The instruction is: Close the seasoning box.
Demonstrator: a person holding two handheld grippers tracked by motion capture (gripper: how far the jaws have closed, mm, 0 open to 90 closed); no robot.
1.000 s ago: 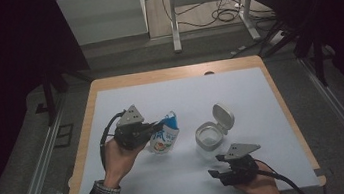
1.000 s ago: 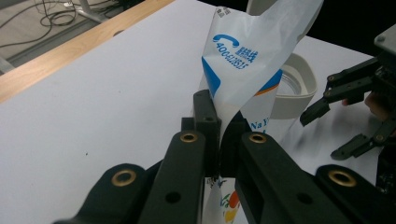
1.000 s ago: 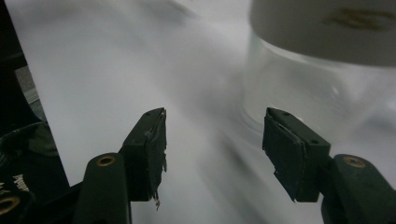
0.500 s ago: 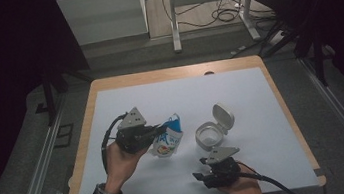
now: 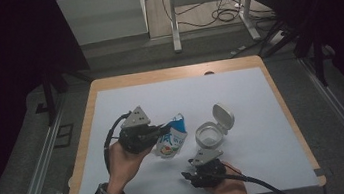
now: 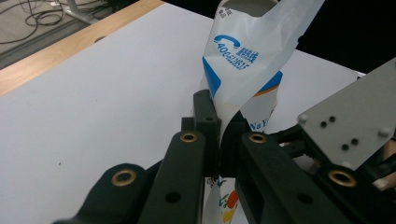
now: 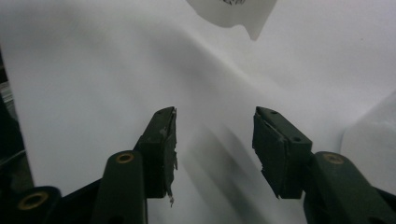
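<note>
Pouches: one (image 5: 169, 140), printed blue and white, top torn open, just left of the tub.
Tubs: one (image 5: 208, 136), white, lid hinged back (contents cannot be told).
Left gripper (image 6: 218, 122): jaws pinching the pouch.
Right gripper (image 7: 214, 135): jaws spread, just closing, nothing between; near the tub.

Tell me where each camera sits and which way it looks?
High view: above the table, looking forward and down at both hands, left gripper and right gripper.
Left gripper view: on that gripper, looking along shut jaws pinching the packet.
Right gripper view: on the right gripper, jaws apart.
All show the white table.
</note>
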